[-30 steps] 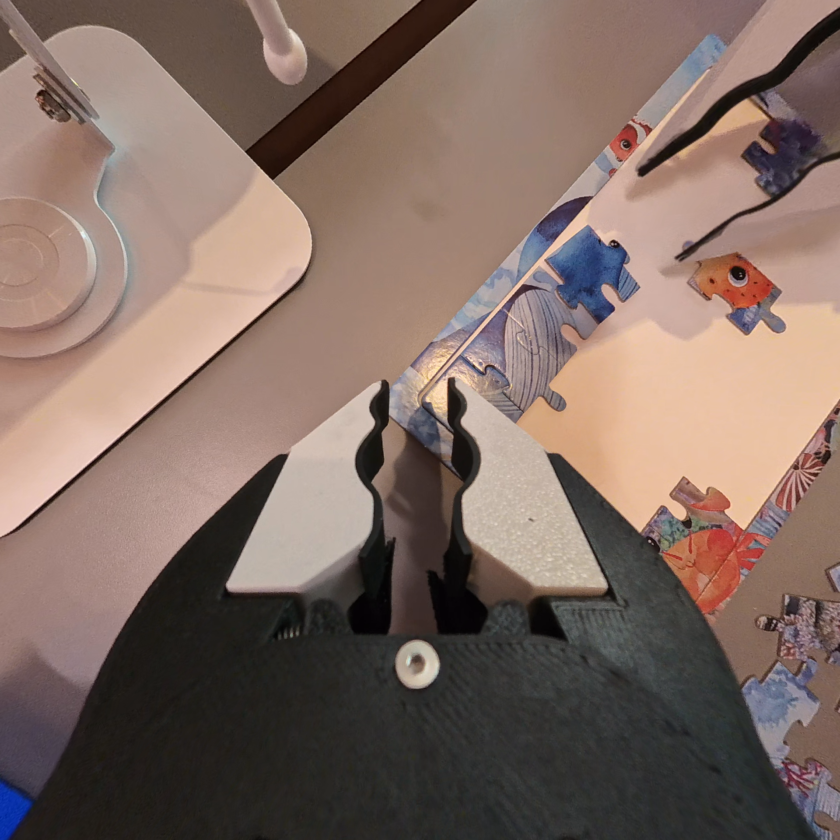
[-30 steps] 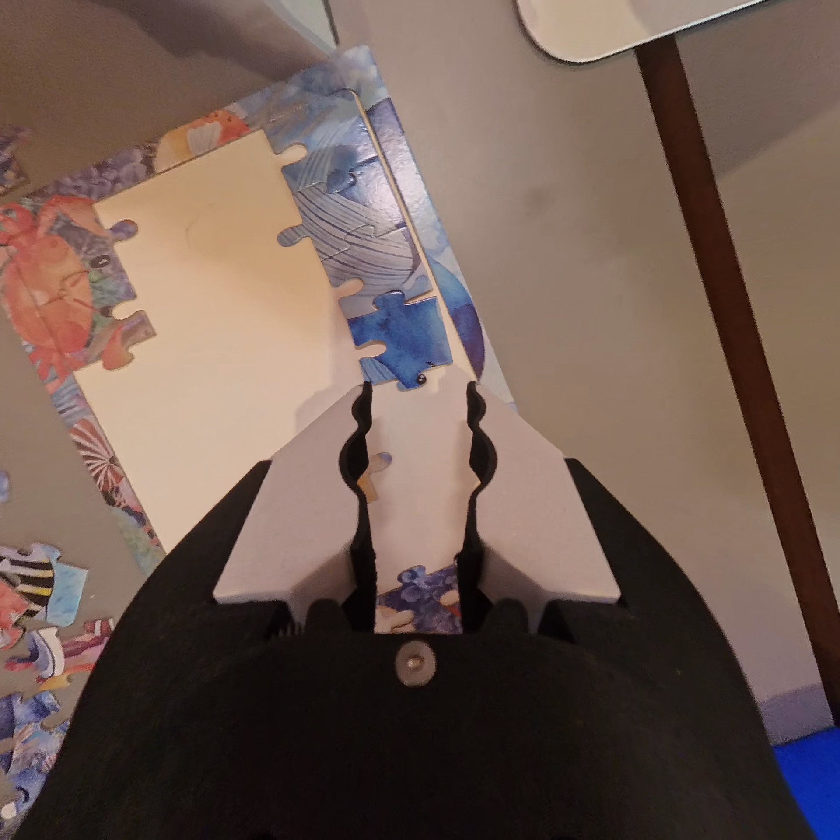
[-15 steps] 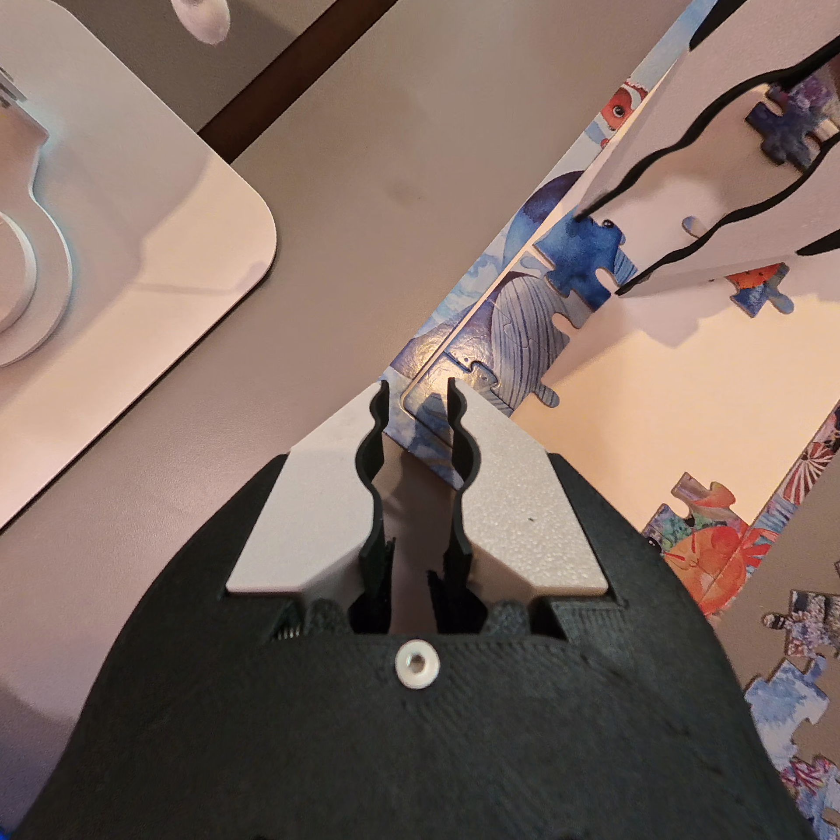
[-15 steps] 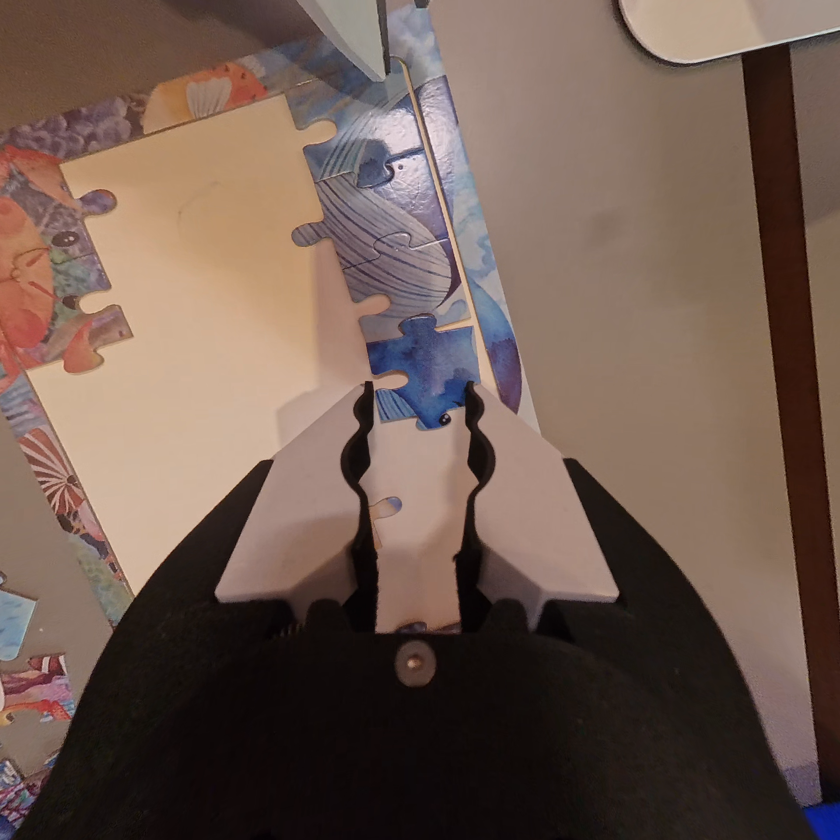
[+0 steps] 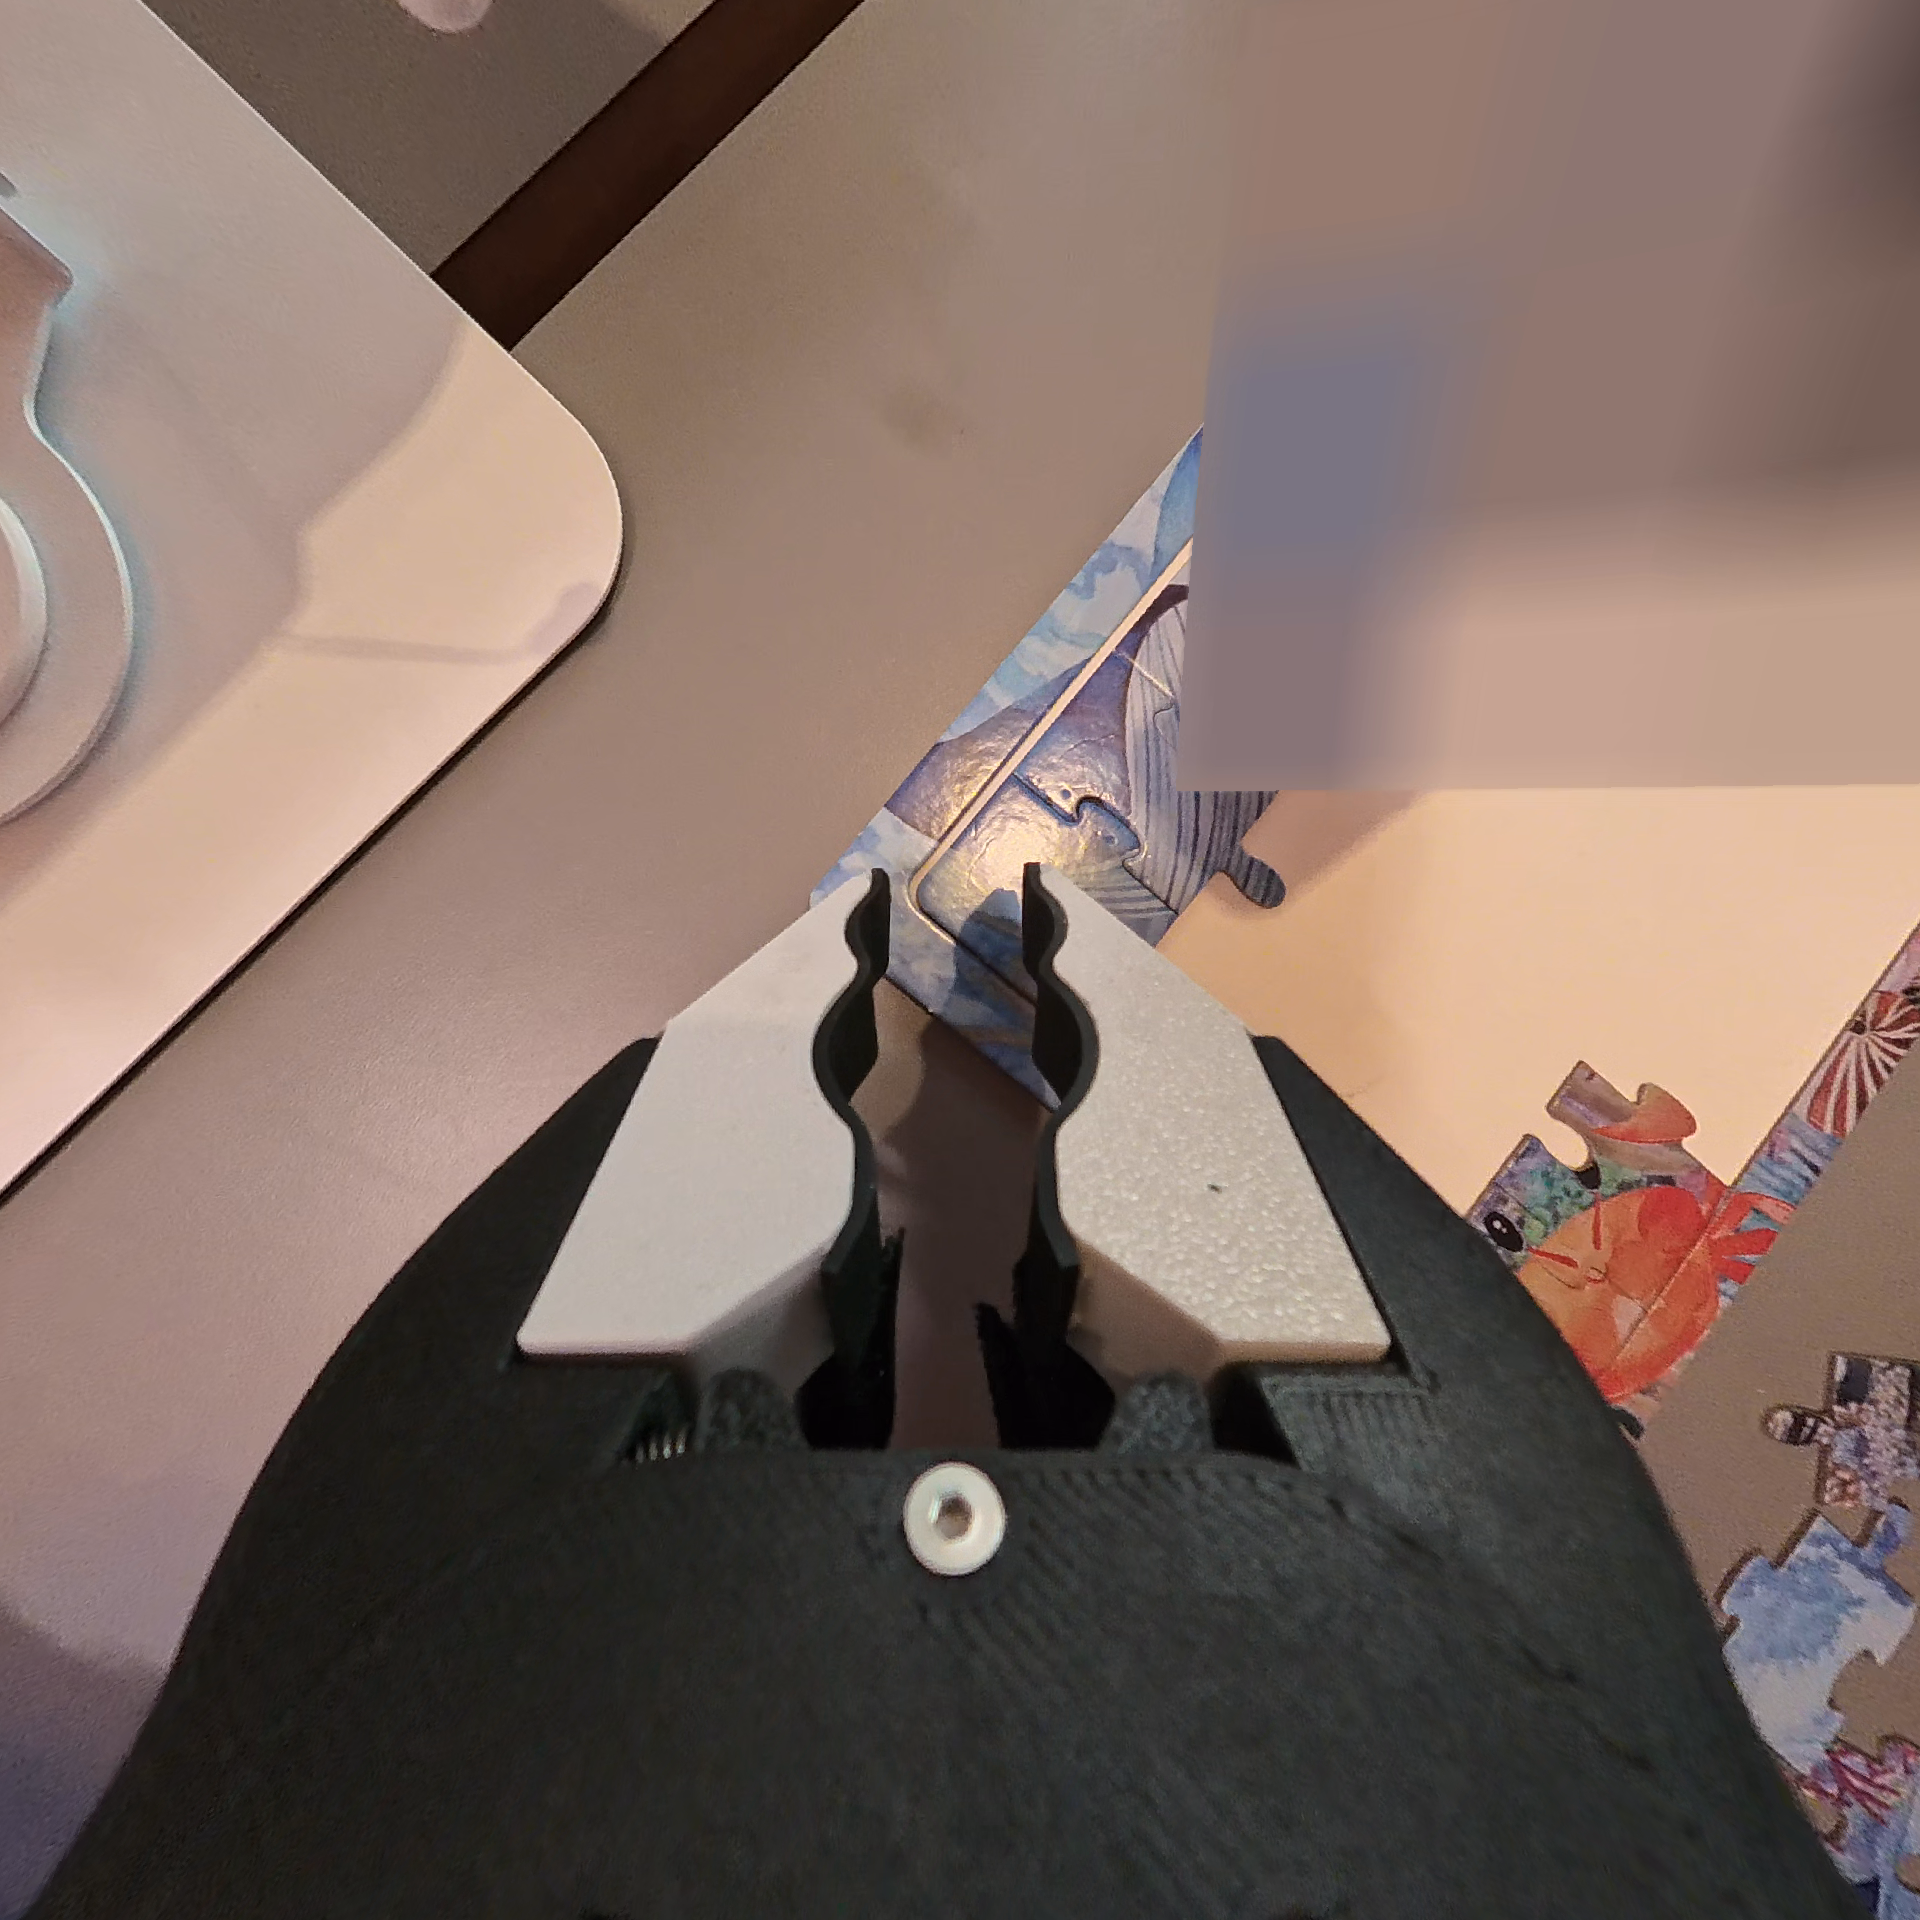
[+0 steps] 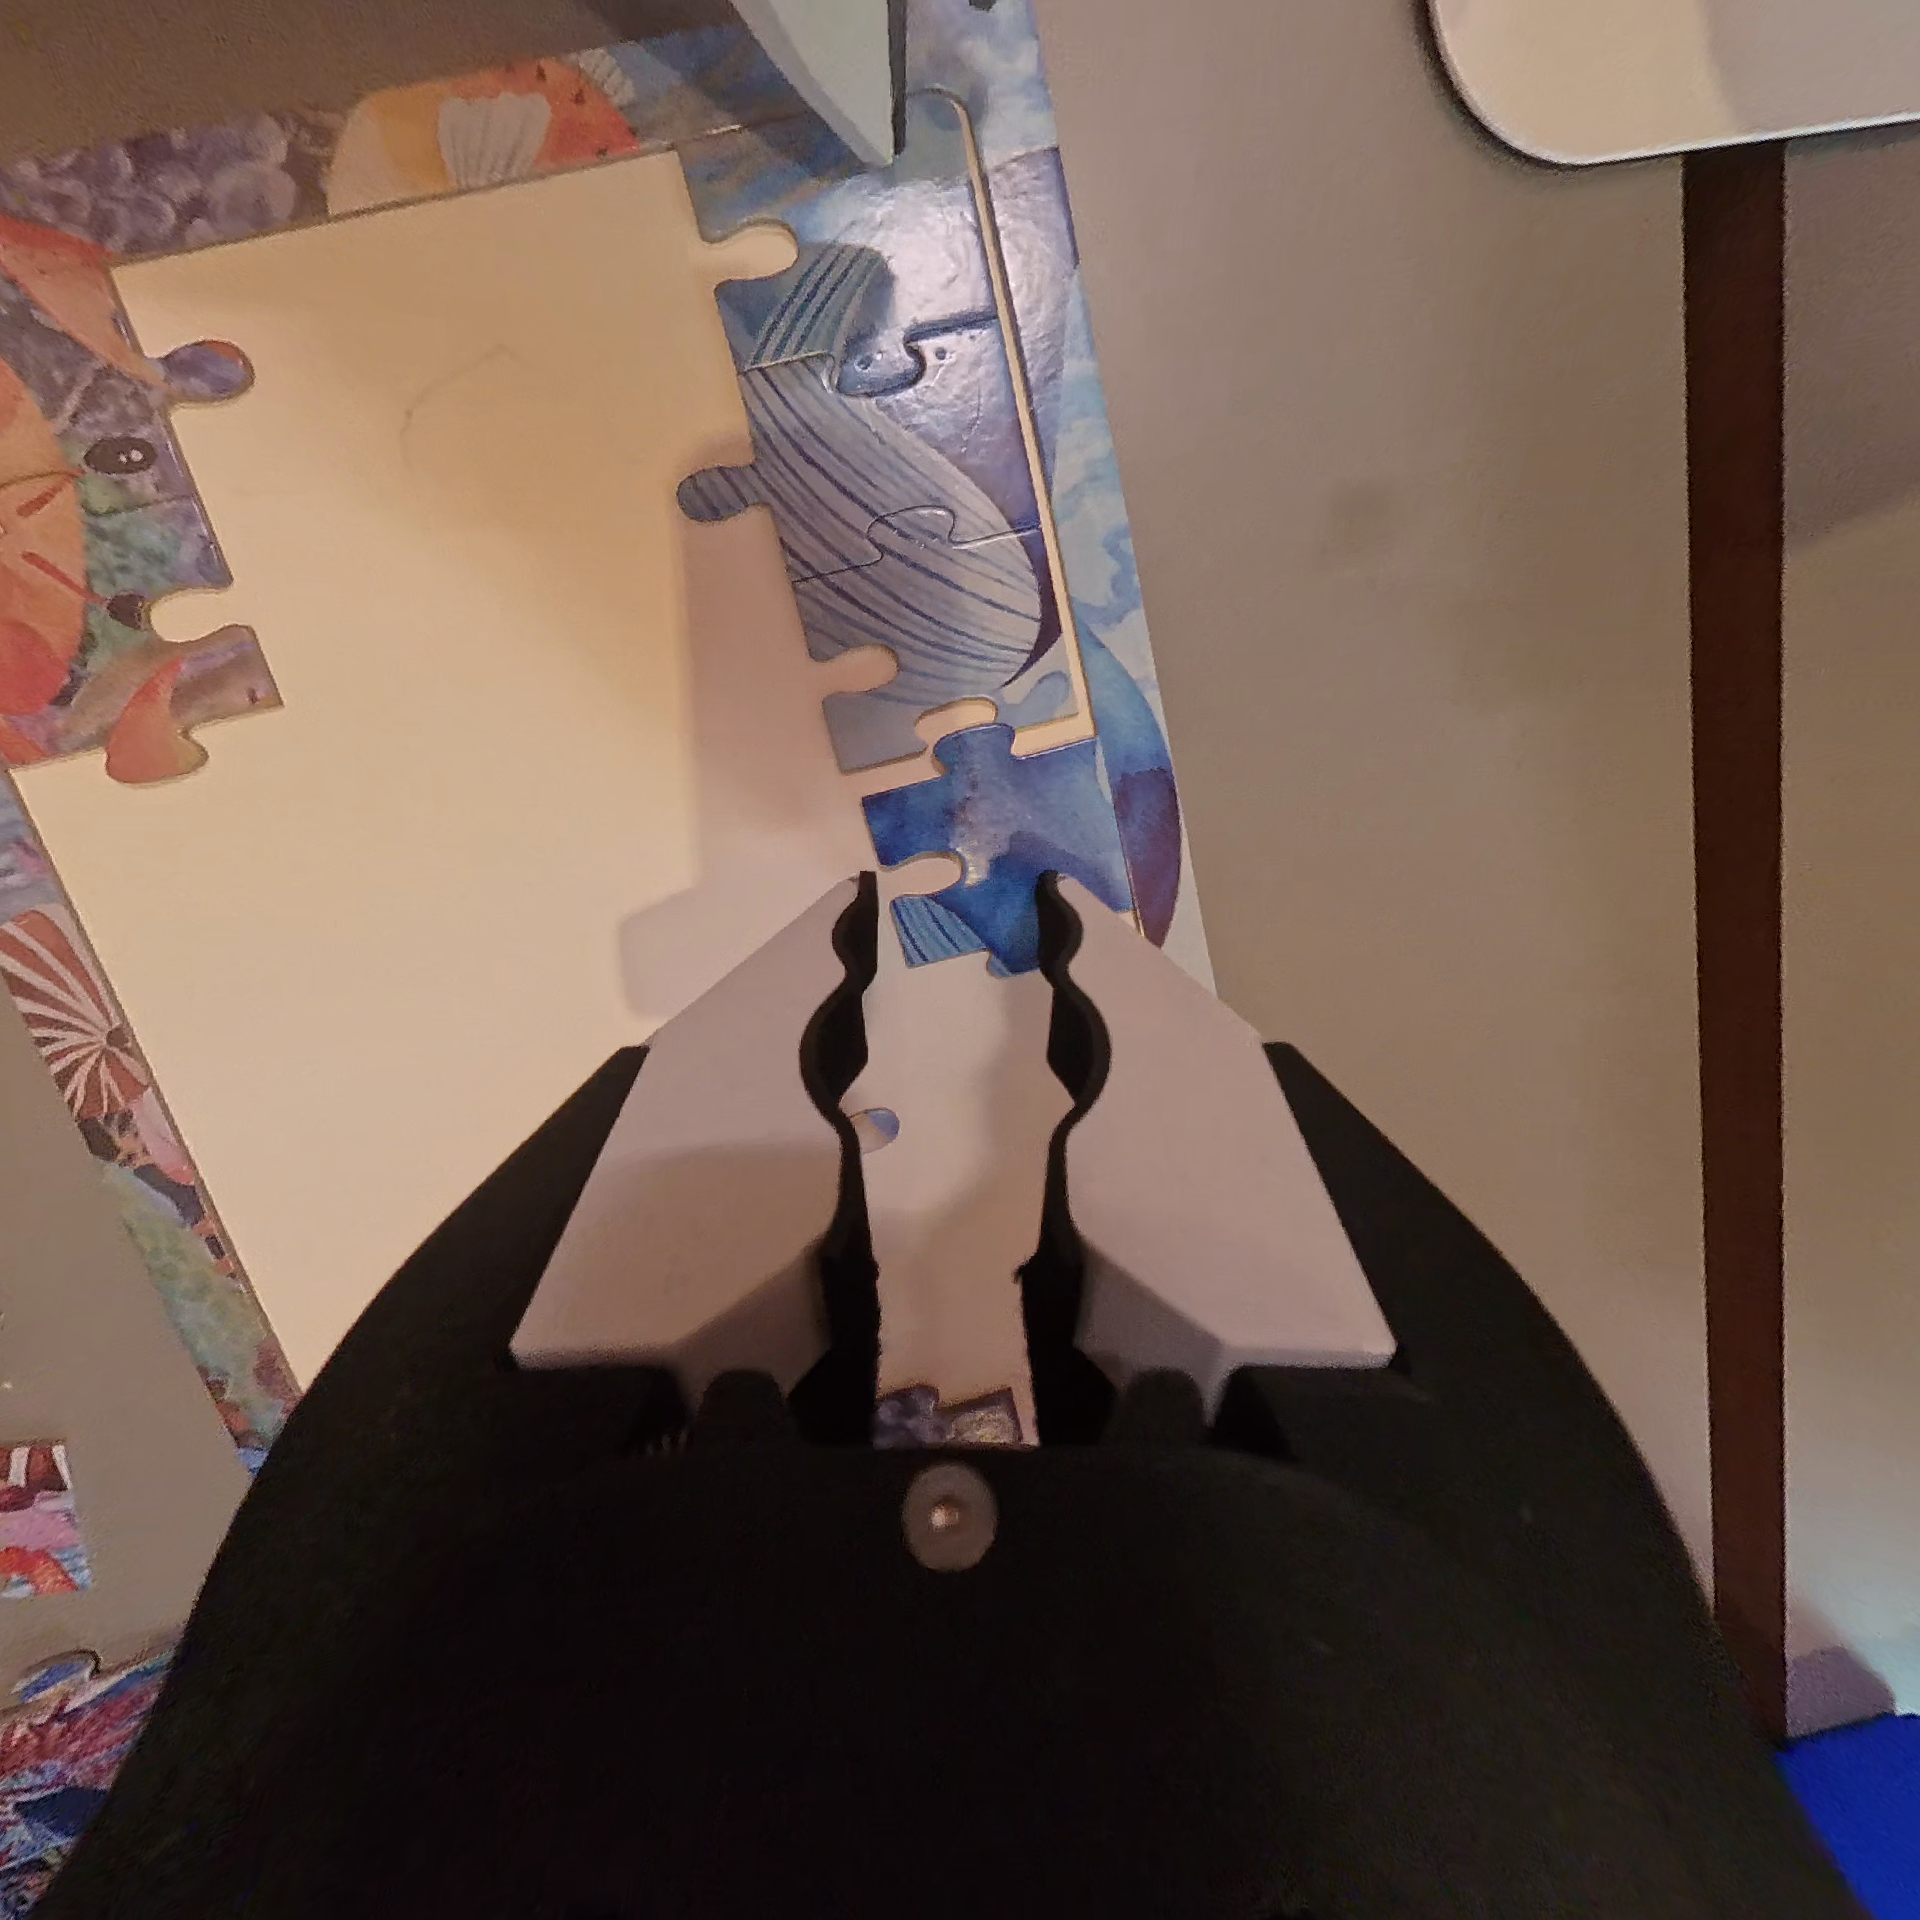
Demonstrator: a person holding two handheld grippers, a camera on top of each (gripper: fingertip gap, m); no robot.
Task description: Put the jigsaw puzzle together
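The puzzle tray point(image 6: 436, 727) has a cream floor and a printed sea border. Joined whale pieces point(image 6: 914, 520) lie along its right side, with a dark blue piece point(image 6: 997, 831) just below them, its knob at their notch. My right gripper point(image 6: 956, 883) is open and empty, its tips right at that blue piece. A purple piece point(image 6: 940, 1421) shows between its finger bases. My left gripper point(image 5: 951, 883) is open and empty over the tray's corner point(image 5: 966, 935), beside the whale pieces point(image 5: 1122, 831). Its fingertip point(image 6: 852, 73) shows at the top of the right wrist view.
Joined orange crab pieces point(image 5: 1631, 1247) fill the tray's other side and also show in the right wrist view point(image 6: 83, 520). Loose pieces point(image 5: 1829, 1600) lie on the table off the tray. A white stand base point(image 5: 260, 520) is at the left. A dark brown strip point(image 6: 1735, 727) crosses the table. The grippers' ends are close to 12 centimetres from one another.
The right gripper has moved forward along the tray toward the left gripper and the whale pieces. The left gripper has shifted a little; both stay open.
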